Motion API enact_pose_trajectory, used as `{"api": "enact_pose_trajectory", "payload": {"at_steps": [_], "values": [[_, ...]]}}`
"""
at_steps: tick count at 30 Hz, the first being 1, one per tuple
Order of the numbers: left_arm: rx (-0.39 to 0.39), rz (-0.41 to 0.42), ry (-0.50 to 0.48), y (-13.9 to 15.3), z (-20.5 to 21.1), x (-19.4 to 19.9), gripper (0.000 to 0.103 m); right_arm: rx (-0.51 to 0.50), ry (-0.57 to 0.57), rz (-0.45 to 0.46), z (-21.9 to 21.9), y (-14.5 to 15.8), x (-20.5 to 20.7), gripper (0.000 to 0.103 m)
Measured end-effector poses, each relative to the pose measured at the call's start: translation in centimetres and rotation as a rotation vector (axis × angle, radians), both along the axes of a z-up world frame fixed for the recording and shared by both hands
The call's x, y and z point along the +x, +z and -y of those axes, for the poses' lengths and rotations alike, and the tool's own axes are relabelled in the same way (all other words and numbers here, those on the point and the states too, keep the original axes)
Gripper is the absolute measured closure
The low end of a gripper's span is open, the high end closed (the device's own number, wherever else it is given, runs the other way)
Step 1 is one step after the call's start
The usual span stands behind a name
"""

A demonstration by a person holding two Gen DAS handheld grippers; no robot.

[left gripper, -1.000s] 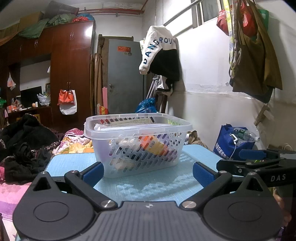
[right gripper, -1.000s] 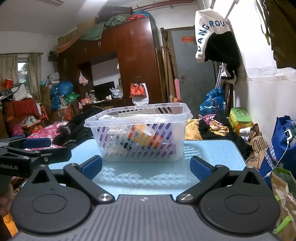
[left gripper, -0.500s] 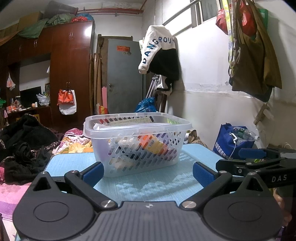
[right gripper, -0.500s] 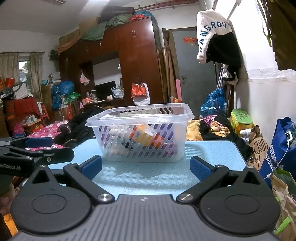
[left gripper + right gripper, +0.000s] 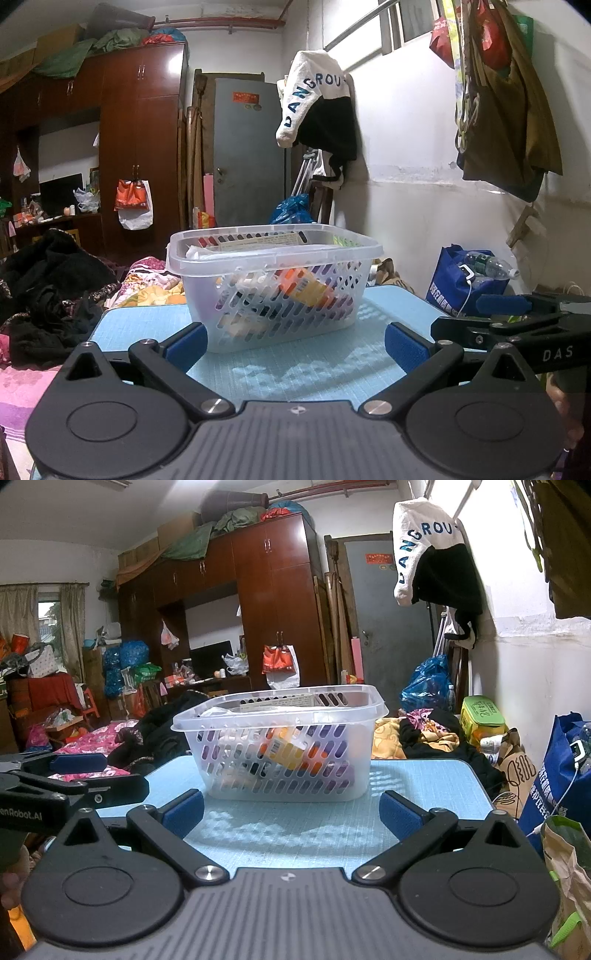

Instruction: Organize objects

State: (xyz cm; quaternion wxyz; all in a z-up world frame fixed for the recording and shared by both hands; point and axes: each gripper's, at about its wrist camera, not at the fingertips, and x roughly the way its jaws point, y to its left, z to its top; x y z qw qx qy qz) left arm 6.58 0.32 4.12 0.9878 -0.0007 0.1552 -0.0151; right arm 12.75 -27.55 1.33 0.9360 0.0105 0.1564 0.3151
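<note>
Basket (image 5: 275,284) sits on the counter (image 5: 303,369) just ahead of both tools, left tool (image 5: 293,341) and right tool (image 5: 291,814) spread apart and empty; judged packed, so approach its rim squarely.

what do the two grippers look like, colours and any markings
Both look alike: a ribbed grey body, two round black discs, black linkage arms with silver pivot screws, and blue pads on the fingers. The left gripper shows white "enRobot.AI" lettering seen from the right camera; the right gripper shows "DAS" from the left camera. No cables or sleeves visible.
</note>
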Motion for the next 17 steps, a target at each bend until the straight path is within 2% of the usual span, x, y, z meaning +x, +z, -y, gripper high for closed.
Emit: {"api": "enact_pose_trajectory", "payload": {"at_steps": [17], "values": [[-0.013,0.005,0.016,-0.32,-0.47,0.19,0.0,-0.003,0.003,-0.005,0.06,-0.21,0.25,0.0]]}}
